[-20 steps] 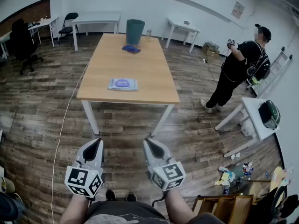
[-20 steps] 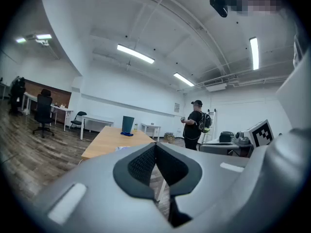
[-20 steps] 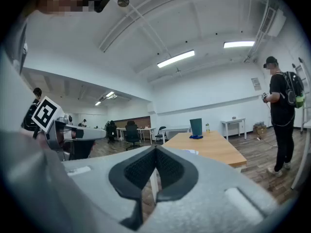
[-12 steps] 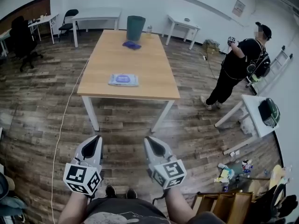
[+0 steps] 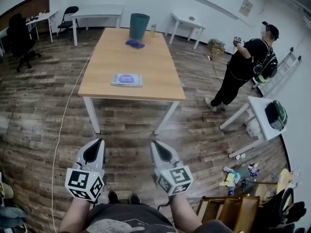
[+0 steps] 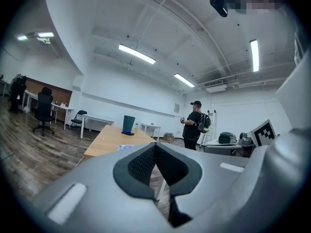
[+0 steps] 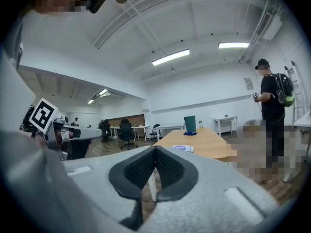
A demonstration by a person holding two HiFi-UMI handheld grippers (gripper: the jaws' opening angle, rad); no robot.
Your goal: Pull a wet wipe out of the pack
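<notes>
The wet wipe pack (image 5: 127, 79), pale with a purple lid, lies flat near the front edge of a long wooden table (image 5: 146, 67) some way ahead of me; it also shows small in the right gripper view (image 7: 182, 148). My left gripper (image 5: 99, 143) and right gripper (image 5: 154, 145) hang side by side above the floor, well short of the table. Both point level toward it, jaws shut, nothing between them. The left gripper (image 6: 155, 147) and right gripper (image 7: 155, 149) show their dark pads pressed together.
A teal bin (image 5: 138, 25) and a blue cloth (image 5: 134, 43) sit at the table's far end. A person in black (image 5: 243, 67) stands to the right. White tables (image 5: 187, 25), office chairs (image 5: 19, 38), a floor cable (image 5: 63, 125) and wooden steps (image 5: 233, 212) surround the wooden floor.
The view has shifted slightly: the table sits a little higher and closer in frame. Both grippers stay shut, side by side, in nearly the same place.
</notes>
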